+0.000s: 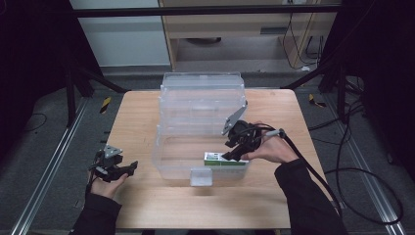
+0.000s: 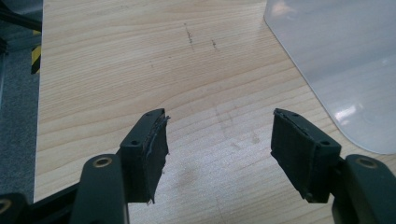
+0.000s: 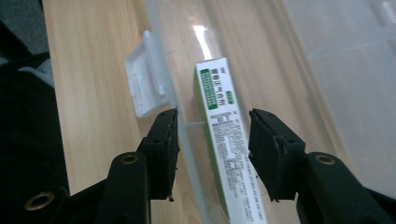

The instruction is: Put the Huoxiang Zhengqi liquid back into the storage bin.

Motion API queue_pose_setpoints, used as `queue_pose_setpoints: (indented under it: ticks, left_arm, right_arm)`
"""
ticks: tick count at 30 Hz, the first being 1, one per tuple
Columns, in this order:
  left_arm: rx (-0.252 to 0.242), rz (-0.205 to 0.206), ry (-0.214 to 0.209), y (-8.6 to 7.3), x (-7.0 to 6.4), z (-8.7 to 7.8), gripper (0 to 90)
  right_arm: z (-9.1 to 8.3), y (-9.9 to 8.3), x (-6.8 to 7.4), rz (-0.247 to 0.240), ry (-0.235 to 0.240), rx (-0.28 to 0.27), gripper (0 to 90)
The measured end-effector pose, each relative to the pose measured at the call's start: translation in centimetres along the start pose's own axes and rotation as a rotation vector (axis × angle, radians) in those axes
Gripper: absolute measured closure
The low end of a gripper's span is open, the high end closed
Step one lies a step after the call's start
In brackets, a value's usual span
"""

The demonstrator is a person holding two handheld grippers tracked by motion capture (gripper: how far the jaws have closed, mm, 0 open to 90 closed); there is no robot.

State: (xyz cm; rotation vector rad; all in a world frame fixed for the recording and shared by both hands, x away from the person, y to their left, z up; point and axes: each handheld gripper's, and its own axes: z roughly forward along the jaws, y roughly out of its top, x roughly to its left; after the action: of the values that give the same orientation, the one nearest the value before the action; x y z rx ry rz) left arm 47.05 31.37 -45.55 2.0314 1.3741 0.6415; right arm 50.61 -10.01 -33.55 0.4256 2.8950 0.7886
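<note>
small print on the green-and-white carton (image 3: 224, 140) is unreadable; right claw (image 3: 212, 154) gapes astride it inside the clear bin (image 1: 169, 147), left claw (image 2: 219, 154) gapes empty over bare worktop (image 2: 116, 70).

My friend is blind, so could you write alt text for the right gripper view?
An open hand-held gripper straddles a green-and-white box lying inside a clear plastic bin. The bin's white latch hangs over the wooden table.
</note>
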Motion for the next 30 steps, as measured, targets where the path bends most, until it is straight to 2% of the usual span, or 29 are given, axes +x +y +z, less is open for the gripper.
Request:
queue_pose_setpoints:
  ticks: [11,17,30]
  left_arm:
    - [0.003,-0.001,-0.002,0.0,0.0,0.0,35.4]
    - [0.001,-0.003,-0.01,0.0,0.0,0.1,35.9]
    - [-0.015,-0.002,-0.012,0.3,0.0,-0.4,35.8]
  right_arm:
    - [3.2,0.4,1.0,-0.025,0.056,0.03,54.6]
    - [4.3,0.1,1.0,-0.016,0.08,0.045,54.4]
    - [6.5,-0.1,1.3,-0.037,0.108,0.047,54.4]
